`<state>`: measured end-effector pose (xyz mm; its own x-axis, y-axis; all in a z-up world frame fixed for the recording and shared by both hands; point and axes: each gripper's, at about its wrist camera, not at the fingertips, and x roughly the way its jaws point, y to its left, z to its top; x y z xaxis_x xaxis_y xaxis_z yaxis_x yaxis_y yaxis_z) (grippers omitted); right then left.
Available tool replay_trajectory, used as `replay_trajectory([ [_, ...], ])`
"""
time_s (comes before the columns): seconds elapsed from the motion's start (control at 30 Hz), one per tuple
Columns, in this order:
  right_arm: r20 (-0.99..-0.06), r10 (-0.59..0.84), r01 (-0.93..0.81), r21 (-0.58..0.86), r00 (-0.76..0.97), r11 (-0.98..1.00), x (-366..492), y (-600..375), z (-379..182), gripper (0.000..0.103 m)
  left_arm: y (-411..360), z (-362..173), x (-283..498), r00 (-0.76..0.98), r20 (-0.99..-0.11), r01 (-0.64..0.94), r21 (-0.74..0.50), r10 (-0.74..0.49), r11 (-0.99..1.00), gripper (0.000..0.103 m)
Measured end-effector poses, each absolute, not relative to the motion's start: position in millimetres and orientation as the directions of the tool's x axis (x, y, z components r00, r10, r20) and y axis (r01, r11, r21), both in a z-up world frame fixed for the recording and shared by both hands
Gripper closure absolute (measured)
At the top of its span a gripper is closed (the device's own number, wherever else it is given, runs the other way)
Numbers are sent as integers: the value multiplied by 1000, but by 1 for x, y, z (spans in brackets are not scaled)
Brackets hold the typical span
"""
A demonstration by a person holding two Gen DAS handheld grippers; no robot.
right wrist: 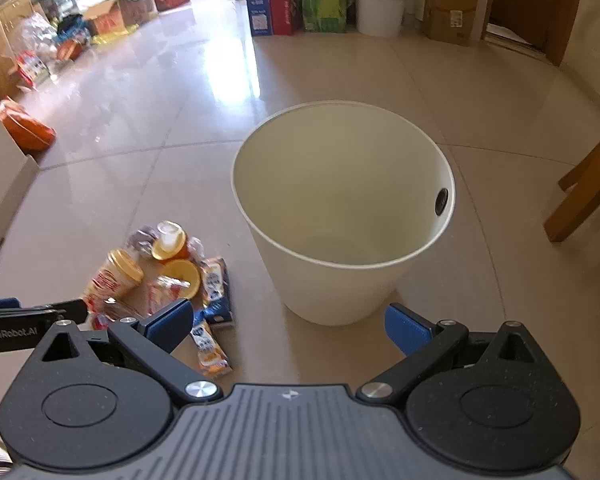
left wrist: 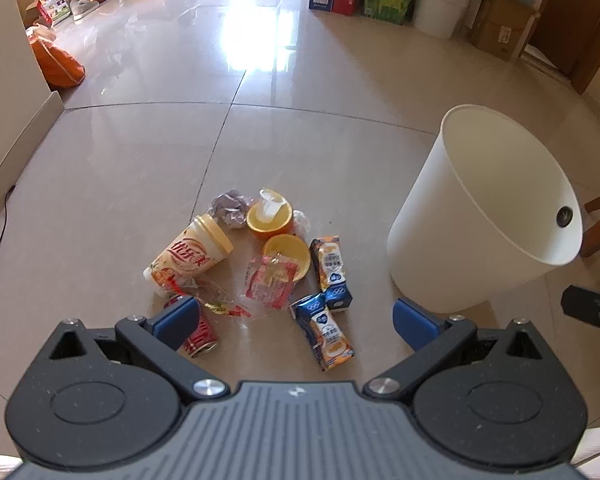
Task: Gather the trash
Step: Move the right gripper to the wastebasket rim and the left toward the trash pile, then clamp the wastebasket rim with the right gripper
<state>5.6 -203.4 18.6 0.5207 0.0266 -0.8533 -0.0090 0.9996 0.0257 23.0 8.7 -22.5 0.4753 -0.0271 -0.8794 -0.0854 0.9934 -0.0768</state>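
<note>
**Collect trash: nothing binned yet, both tools empty**

Progress: looks like the start. The white bin point(right wrist: 342, 216) shows a bare interior in the right wrist view, and the whole trash pile point(left wrist: 252, 268) sits on the floor point(left wrist: 140, 160). Judging by that, every piece is left to pick.

Left hand-held gripper point(left wrist: 296, 318): jaws spread wide, holding nothing, hovering just over the near edge of the pile. Right hand-held gripper point(right wrist: 288, 326): also spread and empty, aimed at the bin's mouth.

Pile, left to right:
- milk tea cup point(left wrist: 188, 256), lying on its side, yellow lid on
- red can point(left wrist: 198, 336) on its side, partly hidden behind the left blue pad
- clear crinkled wrapper point(left wrist: 216, 300) with red print, touching cup and can
- crumpled grey wad point(left wrist: 230, 208) at the far side
- two orange bowls point(left wrist: 286, 254), the farther one with something white inside, the nearer with a red-and-clear wrapper point(left wrist: 270, 280) draped over it
- two blue-and-orange drink cartons point(left wrist: 332, 272), flat on the floor, nearest the bin

Bin stands upright just right of the pile, close to the cartons but apart from them.
</note>
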Motion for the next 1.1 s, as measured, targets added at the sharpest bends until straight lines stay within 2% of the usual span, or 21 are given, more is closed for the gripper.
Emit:
replay_trajectory([
  [0.17, -823, 20, 25, 42, 568, 999, 19, -221, 29, 0, 7, -22, 27, 472, -881, -84, -69, -21, 994, 1],
  [0.27, -791, -16, 29, 2, 611, 1000, 30, -228, 33, 0, 7, -23, 28, 465, -885, -90, -66, -17, 994, 1],
  [0.5, -806, -86, -38, -134, 586, 990, 67, -240, 22, 0, 5, -31, 34, 436, -900, -97, -49, -2, 994, 1],
  [0.67, -816, -143, 43, -144, 560, 989, 95, -273, 10, 3, 5, -39, 38, 417, -909, -104, -54, -6, 993, 1],
  [0.8, -853, -160, 165, -89, 496, 982, 123, -315, -6, 16, 3, -45, 40, 399, -917, -96, -44, -2, 994, 1],
  [0.83, -866, -161, 194, -76, 473, 978, 131, -324, -11, 23, 2, -47, 40, 393, -919, -93, -42, -2, 995, 1],
  [0.9, -884, -169, 238, -68, 437, 969, 144, -338, -22, 29, 2, -51, 41, 381, -925, -90, -44, -6, 995, 1],
  [1.0, -909, -152, 289, -36, 388, 957, 157, -352, -38, 48, 2, -57, 42, 363, -932, -91, -38, -2, 995, 1],
  [1.1, -932, -118, 315, -4, 344, 949, 162, -359, -54, 63, 3, -62, 43, 344, -939, -96, -28, 7, 995, 1],
])
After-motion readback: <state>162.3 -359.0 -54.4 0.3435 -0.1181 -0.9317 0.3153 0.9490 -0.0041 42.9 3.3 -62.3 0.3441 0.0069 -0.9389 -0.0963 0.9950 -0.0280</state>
